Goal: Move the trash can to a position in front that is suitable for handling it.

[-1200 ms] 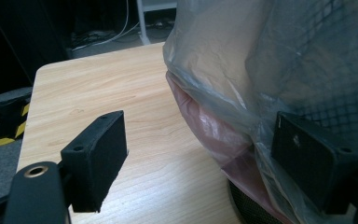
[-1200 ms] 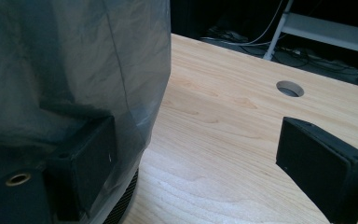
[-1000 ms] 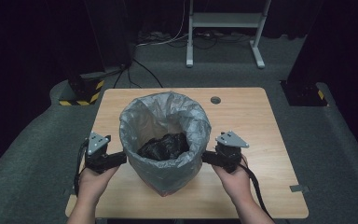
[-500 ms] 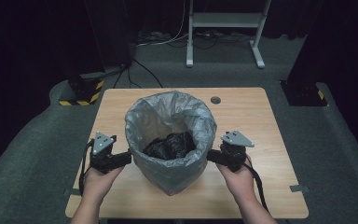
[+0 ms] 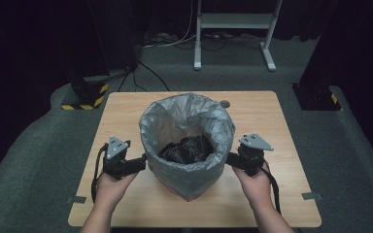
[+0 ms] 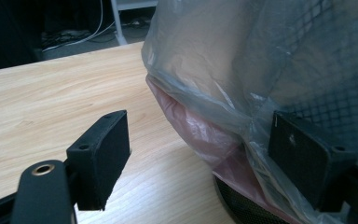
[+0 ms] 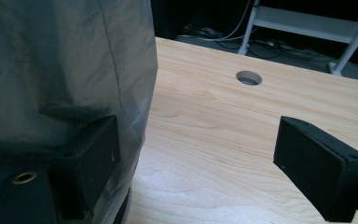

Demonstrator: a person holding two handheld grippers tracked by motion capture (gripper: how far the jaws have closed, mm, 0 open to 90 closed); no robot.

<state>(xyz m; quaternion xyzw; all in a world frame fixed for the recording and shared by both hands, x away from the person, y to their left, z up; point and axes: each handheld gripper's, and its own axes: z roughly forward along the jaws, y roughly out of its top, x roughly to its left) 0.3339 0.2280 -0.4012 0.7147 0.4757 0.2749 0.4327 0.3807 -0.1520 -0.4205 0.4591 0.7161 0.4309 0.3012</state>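
A mesh waste bin lined with a grey plastic bag stands in the middle of the wooden table. A crumpled black bag lies inside it. My left gripper points at the bin's left side and stands open. In the left gripper view the grey bag hangs over a pink layer, and its folded edge lies just inside the right-hand pad of my left gripper. My right gripper is open at the bin's right side. In its own view, the right gripper has its left pad against the bag.
A round cable hole sits near the table's far edge, behind the bin. On the floor beyond stand a white metal frame and a black-and-yellow base. Bare wood lies to both sides of the bin.
The bin has shifted a little to the right on the table, and both grippers have moved right with it, staying at its two sides.
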